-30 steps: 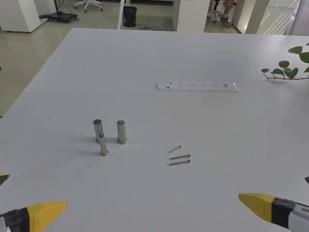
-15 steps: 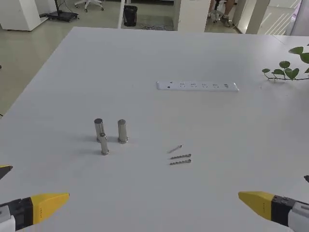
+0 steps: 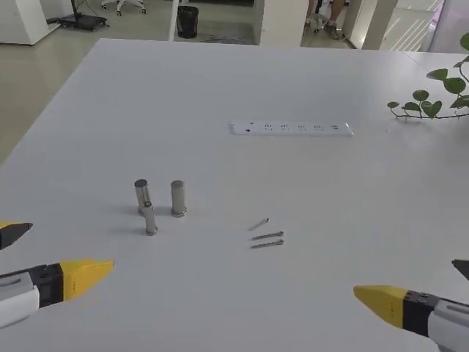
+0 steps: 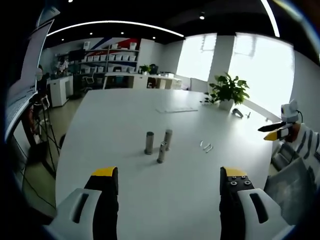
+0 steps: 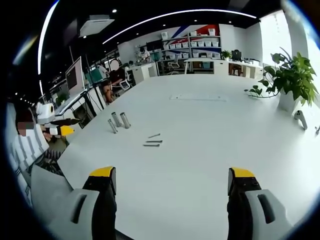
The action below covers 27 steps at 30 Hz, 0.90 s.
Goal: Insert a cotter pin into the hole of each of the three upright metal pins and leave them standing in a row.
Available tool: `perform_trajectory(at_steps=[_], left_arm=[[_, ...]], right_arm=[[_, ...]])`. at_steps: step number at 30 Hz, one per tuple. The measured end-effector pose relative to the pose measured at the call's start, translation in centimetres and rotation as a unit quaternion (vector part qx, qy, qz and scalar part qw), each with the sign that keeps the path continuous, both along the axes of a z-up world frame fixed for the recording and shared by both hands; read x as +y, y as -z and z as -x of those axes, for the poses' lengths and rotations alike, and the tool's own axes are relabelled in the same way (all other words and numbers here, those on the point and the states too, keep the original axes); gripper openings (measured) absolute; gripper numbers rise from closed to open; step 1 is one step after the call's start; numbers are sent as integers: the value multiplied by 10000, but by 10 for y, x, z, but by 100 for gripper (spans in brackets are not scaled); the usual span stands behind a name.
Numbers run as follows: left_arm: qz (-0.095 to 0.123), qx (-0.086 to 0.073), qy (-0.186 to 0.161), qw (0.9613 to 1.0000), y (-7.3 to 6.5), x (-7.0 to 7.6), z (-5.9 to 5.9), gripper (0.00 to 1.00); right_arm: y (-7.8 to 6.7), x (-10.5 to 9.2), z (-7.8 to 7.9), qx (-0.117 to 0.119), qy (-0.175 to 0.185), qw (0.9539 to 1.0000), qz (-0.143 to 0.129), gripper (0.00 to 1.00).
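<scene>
The white workbench [image 3: 220,81] carried all parts, and positions below are referenced to the power strip [image 3: 291,128] lying flat across its middle. A leafy plant sprig [image 3: 420,96] lay beyond the strip's right end, apart from it. The left gripper [image 4: 169,175] hovered on the person's side of the strip, well apart and off to the left, its jaws spread wide and gripping nothing. The right gripper [image 5: 172,174] hovered likewise on the person's side, well apart and off to the right, jaws released and empty. The three metal pins [image 3: 178,199] stood upright on the near side of the strip, left of its left end: two side by side, the third close in front of the left one. Three cotter pins [image 3: 267,235] lay flat on the near side of the strip, in line with its left half, loose from the metal pins.
</scene>
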<state>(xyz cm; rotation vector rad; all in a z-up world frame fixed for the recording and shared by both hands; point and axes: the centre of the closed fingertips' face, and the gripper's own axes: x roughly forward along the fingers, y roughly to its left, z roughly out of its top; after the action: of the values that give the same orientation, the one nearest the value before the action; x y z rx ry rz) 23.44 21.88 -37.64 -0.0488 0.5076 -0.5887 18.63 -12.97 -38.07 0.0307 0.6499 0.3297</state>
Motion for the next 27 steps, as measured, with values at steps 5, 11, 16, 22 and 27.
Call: perform_trajectory(at_steps=[5, 11, 16, 22, 27], left_arm=[[65, -21, 125, 9999, -4, -6, -9, 81], [165, -49, 289, 9994, -8, -13, -20, 81], [10, -128, 512, 9986, -10, -20, -32, 80], [-20, -194, 778, 9968, -13, -31, -44, 78], [-134, -203, 987, 9948, -11, -37, -51, 76]], right_arm=[[2, -1, 2, 60, -17, 9999, 80, 91], [1, -1, 2, 95, -31, 9999, 109, 91], [-1, 0, 1, 120, -88, 9996, 228, 91], [-3, 2, 2, 122, -87, 9996, 232, 91], [-2, 2, 4, 146, -85, 9995, 256, 92]])
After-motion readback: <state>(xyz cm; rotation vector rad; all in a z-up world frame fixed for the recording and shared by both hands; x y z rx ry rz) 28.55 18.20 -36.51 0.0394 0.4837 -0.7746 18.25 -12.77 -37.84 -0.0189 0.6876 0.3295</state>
